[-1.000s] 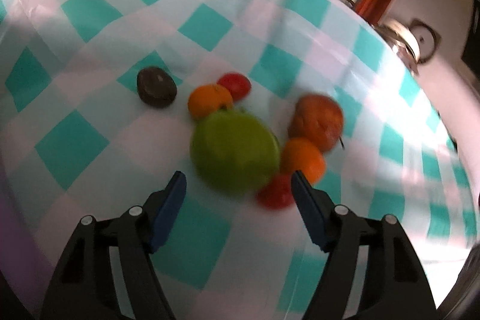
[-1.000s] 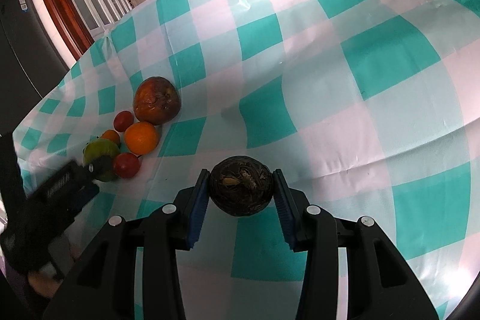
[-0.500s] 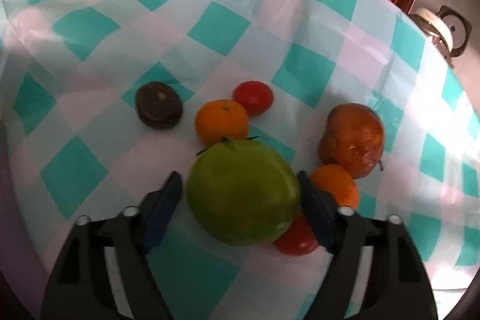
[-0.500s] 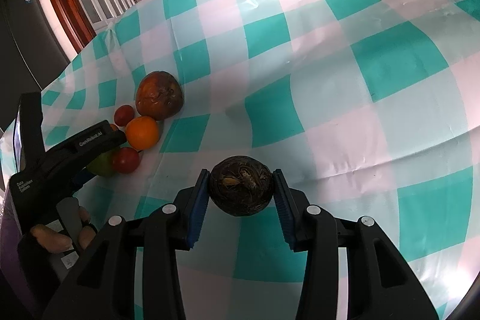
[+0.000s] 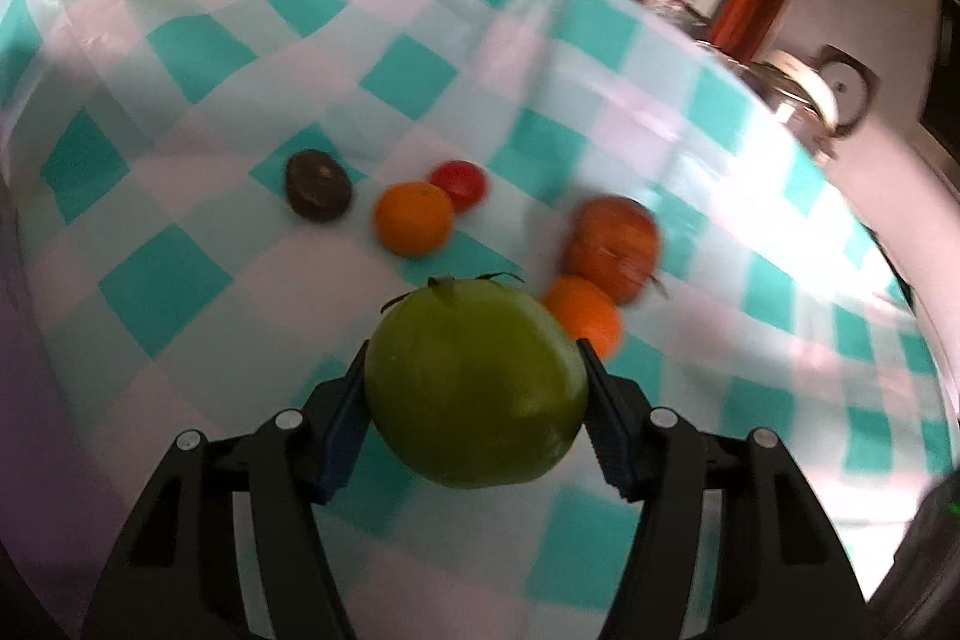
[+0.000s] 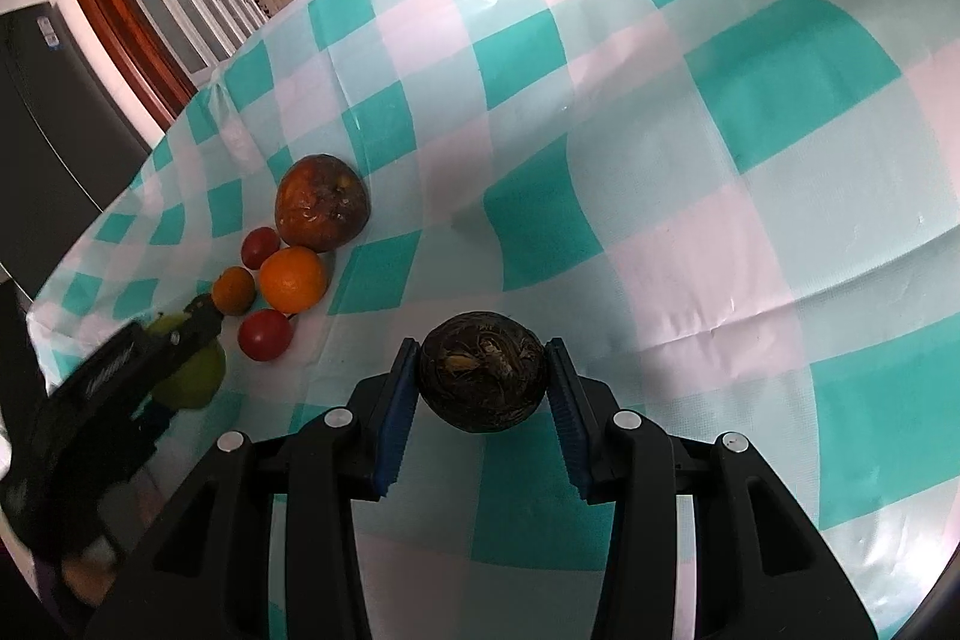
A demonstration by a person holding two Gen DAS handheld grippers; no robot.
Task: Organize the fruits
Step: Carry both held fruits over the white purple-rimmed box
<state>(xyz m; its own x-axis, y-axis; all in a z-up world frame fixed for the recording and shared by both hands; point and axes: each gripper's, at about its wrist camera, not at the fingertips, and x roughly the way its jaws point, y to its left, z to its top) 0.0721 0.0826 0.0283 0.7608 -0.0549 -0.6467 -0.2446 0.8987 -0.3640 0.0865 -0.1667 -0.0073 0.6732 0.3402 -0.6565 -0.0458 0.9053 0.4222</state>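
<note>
left gripper (image 5: pixel 474 388): jaws, open around green apple (image 5: pixel 477 382) a second ago, now clamped on it; apple raised off the counter.

Left wrist view: close, looking down along its fingers across the checked tablecloth (image 5: pixel 198 292). Right wrist view: same cloth, fruit cluster (image 6: pixel 292 278) at mid-left. Both share that cluster.

1. A table under a teal-and-white checked cloth (image 6: pixel 660 112) carries everything.
2. On the cloth lies a cluster: a russet fruit (image 6: pixel 322 212), a large orange (image 6: pixel 293 279), a small orange (image 6: pixel 233 290) and two tomatoes (image 6: pixel 265 334).
3. A dark round fruit (image 5: pixel 318 185) lies just beside the cluster.
</note>
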